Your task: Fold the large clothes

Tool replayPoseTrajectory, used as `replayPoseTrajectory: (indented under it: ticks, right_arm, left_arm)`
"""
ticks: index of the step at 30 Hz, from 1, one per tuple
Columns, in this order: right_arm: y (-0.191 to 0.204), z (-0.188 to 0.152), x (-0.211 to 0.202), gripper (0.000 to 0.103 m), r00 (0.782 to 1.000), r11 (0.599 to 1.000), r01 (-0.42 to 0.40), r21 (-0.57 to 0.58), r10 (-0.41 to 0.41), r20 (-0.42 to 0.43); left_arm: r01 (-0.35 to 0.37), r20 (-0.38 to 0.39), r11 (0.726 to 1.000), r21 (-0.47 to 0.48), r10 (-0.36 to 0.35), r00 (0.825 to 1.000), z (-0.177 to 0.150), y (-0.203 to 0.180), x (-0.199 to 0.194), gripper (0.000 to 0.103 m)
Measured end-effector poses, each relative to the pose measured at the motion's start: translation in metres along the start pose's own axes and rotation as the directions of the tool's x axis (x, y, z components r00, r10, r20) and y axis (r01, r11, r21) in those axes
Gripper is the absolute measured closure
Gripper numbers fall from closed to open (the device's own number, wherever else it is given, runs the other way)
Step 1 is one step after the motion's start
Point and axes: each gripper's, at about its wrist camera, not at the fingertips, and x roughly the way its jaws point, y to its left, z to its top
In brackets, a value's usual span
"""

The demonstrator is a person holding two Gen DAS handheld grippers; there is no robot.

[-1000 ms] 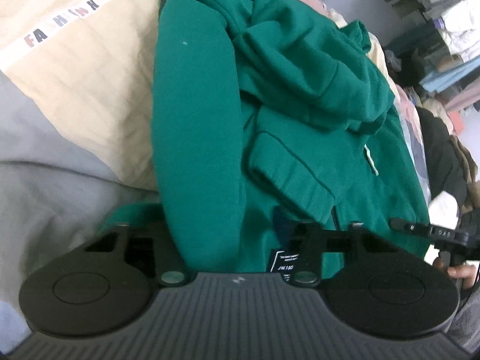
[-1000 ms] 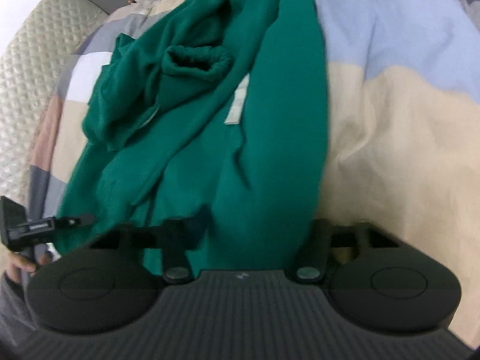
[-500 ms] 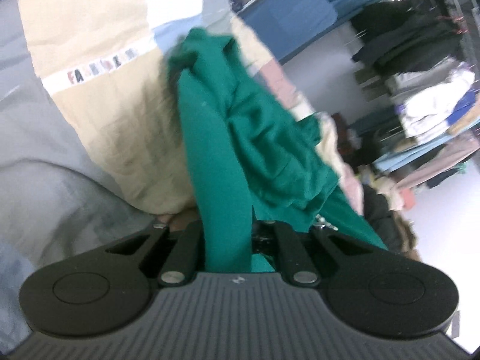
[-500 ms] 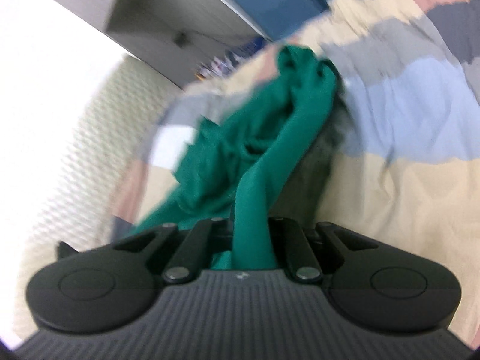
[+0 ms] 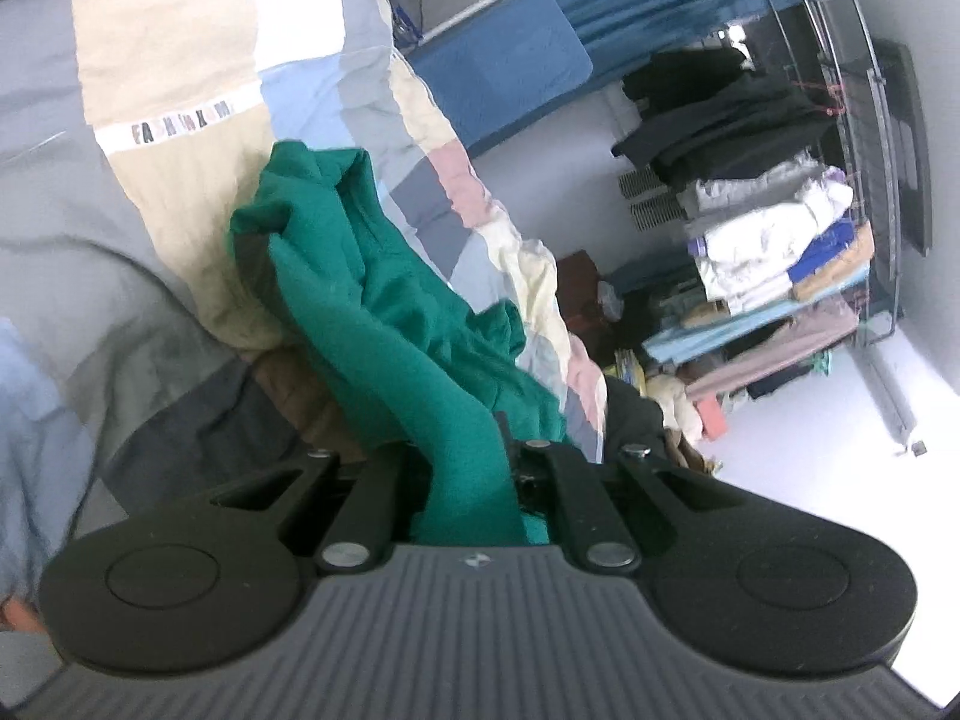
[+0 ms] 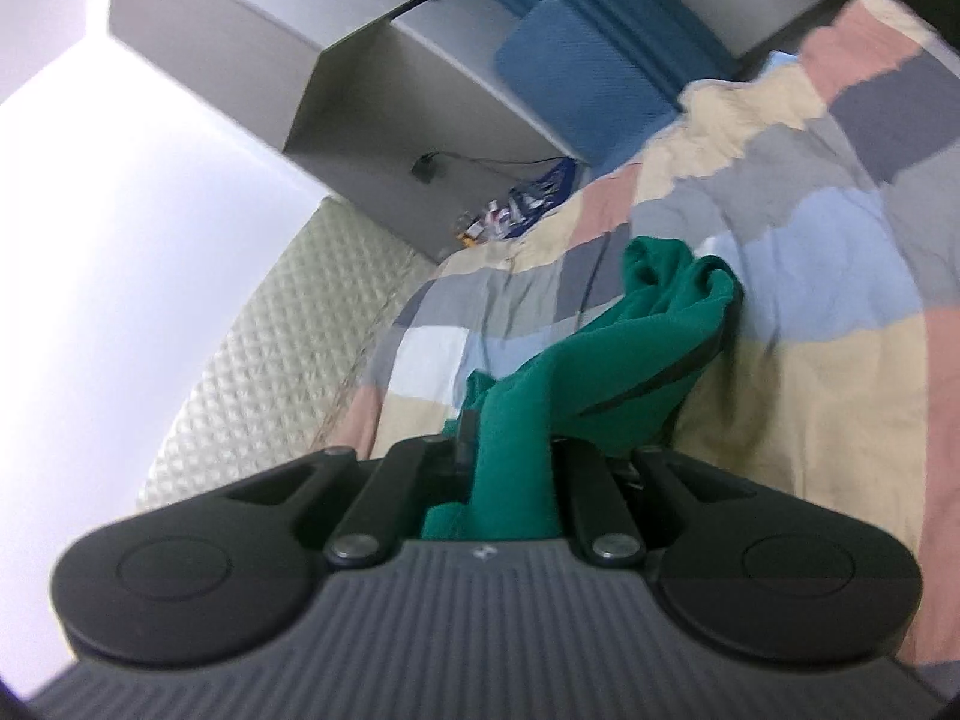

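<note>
the left gripper has a bunched edge of the green sweatshirt in its jaws, which are pressed nearly together with the cloth pinched between them. the fabric runs away from the jaws in a taut band toward a crumpled heap that rests on the patchwork quilt of the bed. held this way, at one side of the garment, the grip looks meant to raise the sweatshirt off the bed so it can hang and be spread flat for folding. beyond the bed edge stands a rack of stacked clothes.

the right gripper does the same on the other side: its jaws are squeezed nearly shut on a fold of the green sweatshirt, and the cloth stretches out to the far bunch lying on the quilt. with both sides pinched, the garment hangs between the two hands, part lifted, part on the bed. a padded headboard shows at the left.
</note>
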Motion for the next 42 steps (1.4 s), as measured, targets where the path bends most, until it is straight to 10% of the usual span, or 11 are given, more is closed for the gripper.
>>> replayPoseTrajectory:
  ticks: [8,21,30,37,40,42]
  right_arm:
    - [-0.016,0.058,0.075,0.092,0.997,0.994,0.076,0.075,-0.076,0.000]
    - [-0.102,0.148,0.272,0.091,0.958,0.937,0.268,0.224,-0.283,0.038]
    - [-0.197,0.130,0.343,0.091,0.951,0.910,0.296,0.290,-0.310,0.002]
    - [-0.194,0.126,0.335,0.088,0.959,0.927,0.262,0.269,-0.282,0.034]
    - [-0.175,0.124,0.328,0.083,0.954,0.943,0.288,0.169,-0.298,0.036]
    - [-0.158,0.121,0.322,0.075,0.945,0.944,0.323,0.067,-0.326,0.038]
  left_arm:
    - [-0.063,0.108,0.998,-0.026,0.065,0.992,0.078,-0.002,0.072,0.097]
    - [-0.299,0.217,0.954,-0.016,0.296,0.930,0.221,0.054,0.254,0.097]
    - [-0.365,0.141,0.930,0.049,0.355,0.924,0.247,0.119,0.350,0.096]
    - [-0.377,0.137,0.921,0.099,0.363,0.922,0.241,0.113,0.353,0.096]
    - [-0.350,0.157,0.924,0.154,0.327,0.932,0.232,0.094,0.332,0.079]
    - [-0.347,0.178,0.920,0.181,0.316,0.932,0.223,0.078,0.314,0.044]
